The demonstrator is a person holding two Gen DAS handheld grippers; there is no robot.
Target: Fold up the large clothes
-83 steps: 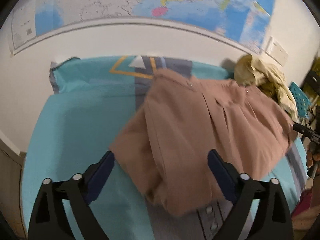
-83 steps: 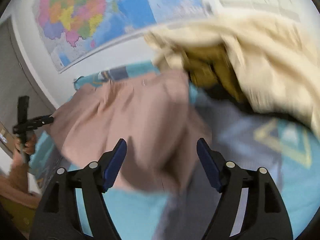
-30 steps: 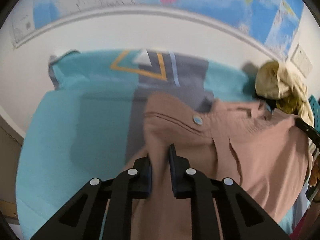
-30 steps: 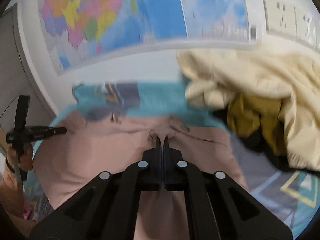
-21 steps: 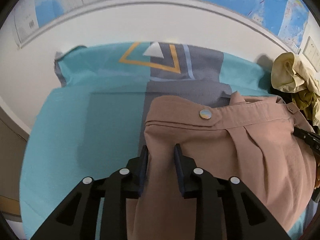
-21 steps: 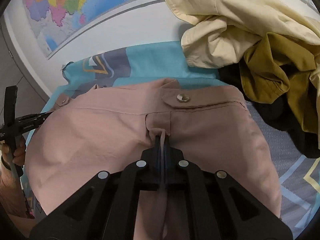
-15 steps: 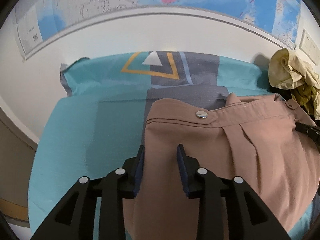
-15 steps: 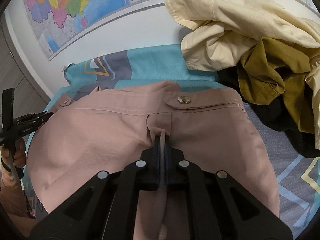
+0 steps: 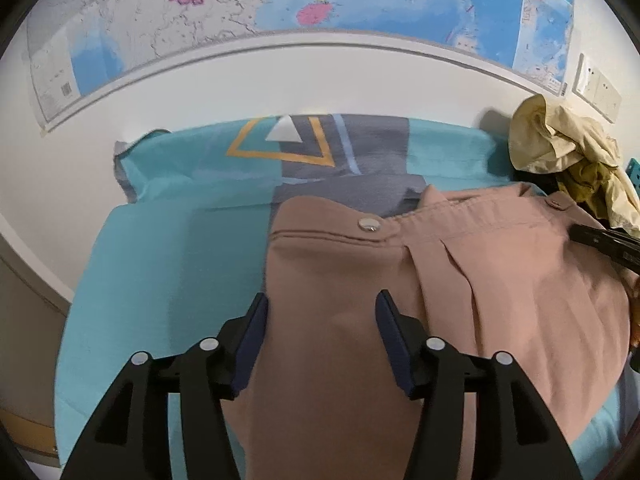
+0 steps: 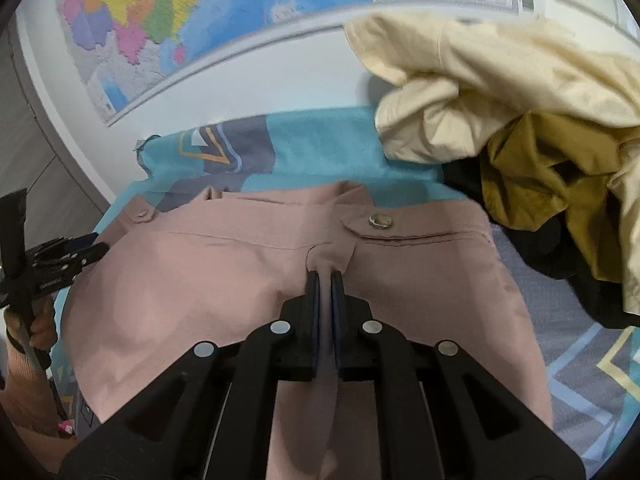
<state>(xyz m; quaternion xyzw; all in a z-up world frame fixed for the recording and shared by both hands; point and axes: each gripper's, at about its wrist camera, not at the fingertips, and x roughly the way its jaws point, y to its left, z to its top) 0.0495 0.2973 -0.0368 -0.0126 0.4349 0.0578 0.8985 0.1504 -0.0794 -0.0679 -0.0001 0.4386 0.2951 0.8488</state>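
Pink-brown trousers [image 9: 460, 292] lie spread on the teal and grey bed sheet [image 9: 168, 264], waistband toward the wall, with a silver button [image 9: 369, 223] showing. My left gripper [image 9: 322, 308] is open, its jaws apart over the left part of the trousers. My right gripper [image 10: 325, 280] is shut on a fold of the trousers [image 10: 208, 272] just below the waistband, near a second button [image 10: 380, 220]. The left gripper also shows at the left edge of the right wrist view [image 10: 68, 260].
A pile of cream [image 10: 500, 80], mustard [image 10: 540, 168] and black clothes lies at the right of the bed against the wall. A map [image 9: 280, 8] hangs on the wall behind. The bed's left edge runs beside a grey cabinet [image 10: 36, 168].
My left gripper was shut on the trousers and has opened, letting the cloth go. My right gripper stays shut on the waistband fold. The trousers have settled flat on the bed.
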